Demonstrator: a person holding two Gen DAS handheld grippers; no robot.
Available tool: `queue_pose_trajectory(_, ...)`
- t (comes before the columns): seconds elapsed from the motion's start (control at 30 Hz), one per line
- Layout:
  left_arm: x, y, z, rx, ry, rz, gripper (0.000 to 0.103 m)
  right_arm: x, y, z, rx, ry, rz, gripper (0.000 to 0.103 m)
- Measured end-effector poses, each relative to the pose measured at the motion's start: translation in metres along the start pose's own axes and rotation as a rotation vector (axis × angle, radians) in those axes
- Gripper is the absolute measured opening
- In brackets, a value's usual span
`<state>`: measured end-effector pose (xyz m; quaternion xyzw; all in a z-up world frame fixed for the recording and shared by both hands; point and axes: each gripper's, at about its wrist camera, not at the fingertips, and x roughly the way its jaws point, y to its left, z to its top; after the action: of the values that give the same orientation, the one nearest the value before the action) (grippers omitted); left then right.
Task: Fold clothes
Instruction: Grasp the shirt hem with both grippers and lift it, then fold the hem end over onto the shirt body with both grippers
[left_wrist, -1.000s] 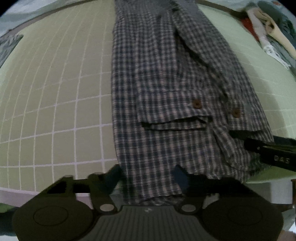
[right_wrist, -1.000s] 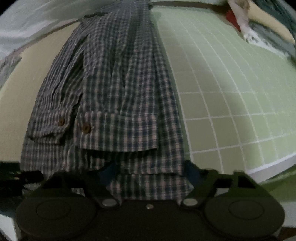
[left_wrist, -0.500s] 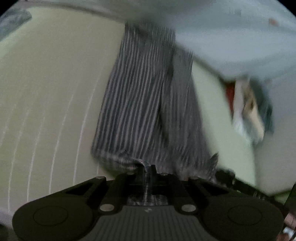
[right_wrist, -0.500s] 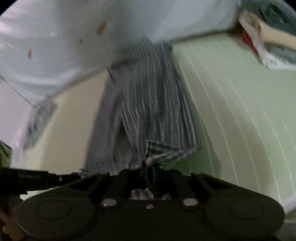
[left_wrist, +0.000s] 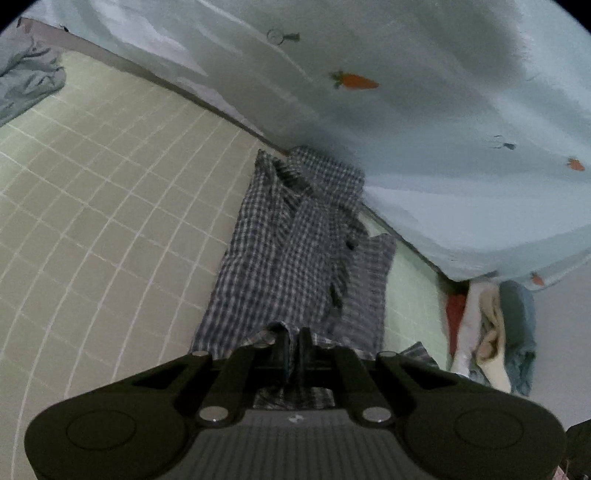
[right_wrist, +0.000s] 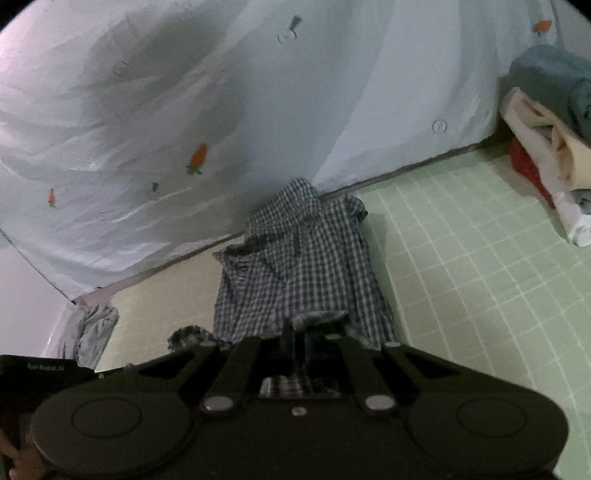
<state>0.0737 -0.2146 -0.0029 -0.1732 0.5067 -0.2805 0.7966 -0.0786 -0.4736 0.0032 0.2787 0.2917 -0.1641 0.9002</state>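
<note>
Left tool (left_wrist: 293, 341) and right tool (right_wrist: 295, 338) clamped tight, angled downward.

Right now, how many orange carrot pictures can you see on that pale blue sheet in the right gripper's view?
3 on the pale blue sheet: one carrot near the middle, a small one at far left, one at the top right corner. Folds may hide others.

a pale green mat (left_wrist: 110, 192) ruled with a white grid covers the tabletop, a darker strip running along its far edge. behind it hangs a light blue sheet (right_wrist: 258, 92) printed with small orange carrots (creased and shadowed). the light is dim and greyish.
</note>
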Motion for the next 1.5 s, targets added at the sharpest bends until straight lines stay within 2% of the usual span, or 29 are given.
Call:
queue_pose_trajectory(0.13,0.042,0.009,0.017,-0.020,0.051,0.031,0.005,0.040,-0.010,0.007,0.015,0.062,-0.036,0.005)
queue_pose_trajectory(0.27,0.077,0.030,0.034,-0.129,0.113,0.027,0.005,0.079,-0.022,0.014,0.059,0.129,-0.060,0.005)
queue_pose_trajectory(0.37,0.090,0.035,0.048,-0.147,0.110,0.018,0.005,0.102,-0.027,0.023,0.079,0.164,-0.059,0.005)
queue_pose_trajectory(0.5,0.103,0.037,0.065,-0.157,0.092,0.033,0.008,0.125,-0.030,0.038,0.072,0.165,-0.040,0.006)
queue_pose_trajectory(0.57,0.101,0.036,0.074,-0.160,0.061,0.056,0.017,0.132,-0.033,0.046,0.097,0.157,-0.035,0.006)
queue_pose_trajectory(0.63,0.092,0.036,0.082,-0.147,0.018,0.070,0.039,0.132,-0.031,0.052,0.101,0.131,-0.042,0.011)
queue_pose_trajectory(0.67,0.087,0.036,0.085,-0.137,-0.003,0.079,0.043,0.130,-0.031,0.054,0.098,0.106,-0.048,0.022)
queue_pose_trajectory(0.7,0.082,0.036,0.085,-0.127,-0.016,0.093,0.052,0.126,-0.030,0.055,0.092,0.075,-0.064,0.040)
queue_pose_trajectory(0.73,0.077,0.037,0.085,-0.116,-0.029,0.107,0.060,0.120,-0.029,0.055,0.082,0.042,-0.080,0.046)
queue_pose_trajectory(0.8,0.068,0.037,0.083,-0.094,-0.047,0.136,0.067,0.108,-0.028,0.053,0.063,-0.003,-0.101,0.050)
queue_pose_trajectory(0.87,0.061,0.039,0.073,-0.074,-0.035,0.171,0.075,0.098,-0.032,0.047,0.060,-0.007,-0.118,0.057)
queue_pose_trajectory(1.0,0.057,0.047,0.040,-0.069,0.042,0.205,0.077,0.086,-0.041,0.022,0.087,0.048,-0.149,0.072)
queue_pose_trajectory(1.13,0.053,0.051,0.001,-0.087,0.135,0.169,0.077,0.077,-0.054,-0.013,0.155,0.139,-0.140,0.072)
queue_pose_trajectory(1.23,0.052,0.050,-0.022,-0.074,0.165,0.130,0.077,0.074,-0.063,-0.033,0.204,0.165,-0.111,0.071)
queue_pose_trajectory(1.3,0.055,0.050,-0.030,-0.068,0.172,0.114,0.077,0.075,-0.070,-0.043,0.243,0.177,-0.102,0.061)
queue_pose_trajectory(1.4,0.057,0.052,-0.039,-0.070,0.168,0.110,0.075,0.076,-0.076,-0.054,0.244,0.196,-0.104,0.054)
queue_pose_trajectory(1.43,0.056,0.052,-0.043,-0.068,0.165,0.108,0.069,0.076,-0.075,-0.057,0.222,0.199,-0.112,0.052)
queue_pose_trajectory(1.5,0.056,0.052,-0.050,-0.064,0.161,0.100,0.059,0.074,-0.070,-0.065,0.163,0.203,-0.129,0.041)
